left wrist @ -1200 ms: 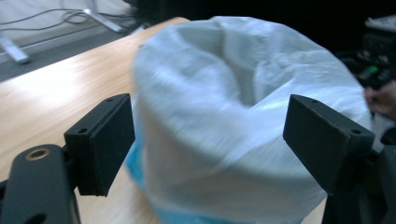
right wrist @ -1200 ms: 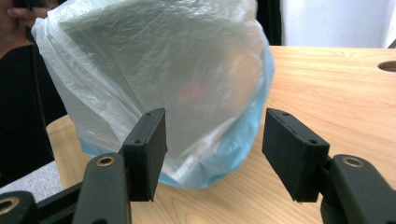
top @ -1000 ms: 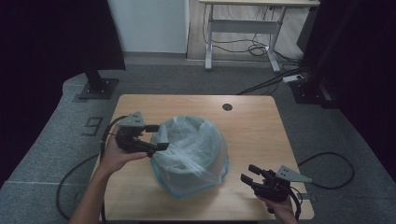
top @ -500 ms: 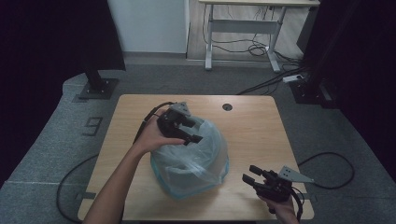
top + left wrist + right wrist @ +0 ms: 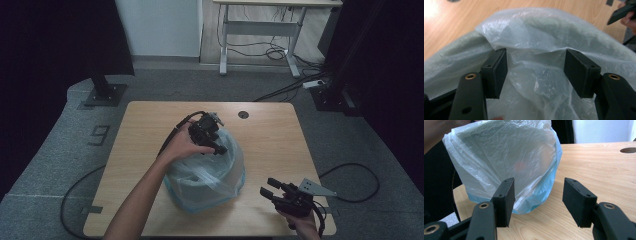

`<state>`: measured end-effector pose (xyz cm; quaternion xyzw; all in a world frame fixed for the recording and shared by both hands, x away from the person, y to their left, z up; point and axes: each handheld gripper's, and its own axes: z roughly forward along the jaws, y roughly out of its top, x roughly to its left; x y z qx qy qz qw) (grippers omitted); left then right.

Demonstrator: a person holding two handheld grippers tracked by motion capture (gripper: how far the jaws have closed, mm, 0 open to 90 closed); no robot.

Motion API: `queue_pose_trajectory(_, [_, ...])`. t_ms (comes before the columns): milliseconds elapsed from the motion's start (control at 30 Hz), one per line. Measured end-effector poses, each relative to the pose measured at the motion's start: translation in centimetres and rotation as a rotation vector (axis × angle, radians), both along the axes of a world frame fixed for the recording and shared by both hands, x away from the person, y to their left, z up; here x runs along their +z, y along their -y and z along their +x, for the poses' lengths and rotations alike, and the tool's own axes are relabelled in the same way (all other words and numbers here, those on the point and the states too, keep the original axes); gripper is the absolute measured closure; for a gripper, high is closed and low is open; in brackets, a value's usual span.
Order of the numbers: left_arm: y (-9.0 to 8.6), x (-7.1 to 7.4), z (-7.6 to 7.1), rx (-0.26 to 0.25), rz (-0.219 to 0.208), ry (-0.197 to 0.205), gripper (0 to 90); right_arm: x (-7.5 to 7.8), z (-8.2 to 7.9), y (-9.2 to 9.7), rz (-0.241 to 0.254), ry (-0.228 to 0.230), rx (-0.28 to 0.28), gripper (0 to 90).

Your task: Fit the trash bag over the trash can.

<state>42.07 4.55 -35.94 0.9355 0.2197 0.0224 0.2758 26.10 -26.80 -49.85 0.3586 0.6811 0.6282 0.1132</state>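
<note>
1. A light wooden rectangular table [image 5: 270, 135] with rounded corners has a small round dark hole [image 5: 243, 115] near its far edge.
2. A grey carpeted floor [image 5: 165, 82] surrounds it.
3. A white metal-framed desk [image 5: 260, 27] stands at the far wall, with loose black cables [image 5: 272, 50] under it.
4. A black square stand base [image 5: 105, 94] sits on the floor, far left.
5. A dark number marking [image 5: 99, 134] lies on the carpet left of the table.

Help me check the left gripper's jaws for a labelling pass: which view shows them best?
The left gripper view: the left gripper stands open there, jaws astride a fold of the plastic bag. The high view shows it small, atop the bag.
</note>
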Motion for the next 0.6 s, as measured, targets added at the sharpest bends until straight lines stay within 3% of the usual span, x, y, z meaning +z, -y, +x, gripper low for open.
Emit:
queue_pose_trajectory(100, [0.2,-0.1,0.1,0.014,0.013,-0.002,35.1,-0.1,0.0,0.0,-0.004,-0.003,0.001,42.4])
queue_pose_trajectory(200, [-0.2,0.4,-0.3,0.025,-0.002,0.027,32.8,-0.1,0.0,0.0,-0.003,-0.005,-0.001,42.4])
queue_pose_trajectory(333, [-2.0,2.4,-1.3,0.053,-0.091,0.067,30.6,0.0,0.0,0.1,0.001,-0.005,-0.005,42.3])
queue_pose_trajectory(467, [-4.1,3.7,-3.0,0.095,-0.113,0.101,27.3,0.0,0.0,0.2,0.008,-0.007,-0.008,42.2])
queue_pose_trajectory(600, [-6.3,4.0,-4.6,0.144,-0.102,0.117,25.5,0.1,-0.2,0.1,0.018,-0.012,0.000,42.0])
